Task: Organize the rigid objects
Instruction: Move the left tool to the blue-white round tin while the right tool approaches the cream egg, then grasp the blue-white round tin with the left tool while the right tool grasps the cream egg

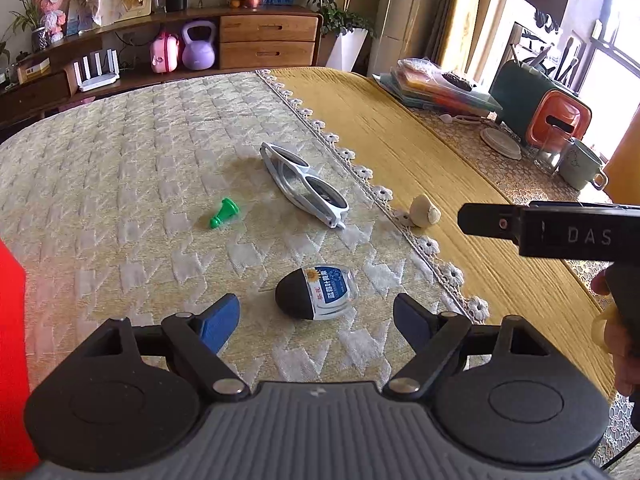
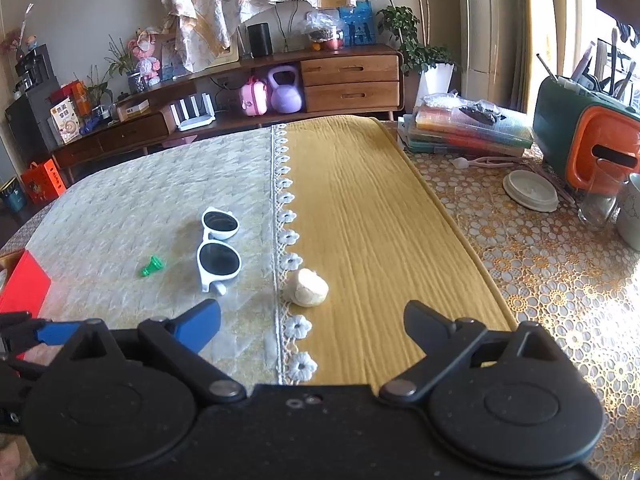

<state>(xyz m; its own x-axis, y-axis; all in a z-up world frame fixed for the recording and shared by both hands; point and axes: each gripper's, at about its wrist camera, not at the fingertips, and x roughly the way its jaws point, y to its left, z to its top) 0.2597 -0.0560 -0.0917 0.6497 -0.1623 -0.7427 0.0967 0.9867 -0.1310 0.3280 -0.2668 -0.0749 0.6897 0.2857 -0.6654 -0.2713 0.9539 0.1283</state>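
My left gripper (image 1: 316,316) is open and empty, its jaws wide on either side of a black egg-shaped object with a blue and white label (image 1: 314,293) lying on the cream quilted cloth. Beyond it lie white sunglasses (image 1: 304,182), a small green plastic piece (image 1: 224,212) and a pale stone-like lump (image 1: 425,211) on the yellow cloth's edge. My right gripper (image 2: 312,318) is open and empty, just short of the pale lump (image 2: 308,282). The sunglasses (image 2: 218,248) and green piece (image 2: 152,266) lie to its left.
A red box (image 1: 12,352) stands at the left edge, also in the right wrist view (image 2: 24,292). At the right stand stacked plastic cases (image 2: 468,128), a green and orange container (image 2: 588,136), a white lid (image 2: 530,190) and a glass (image 2: 598,208). A wooden sideboard (image 2: 344,80) is behind.
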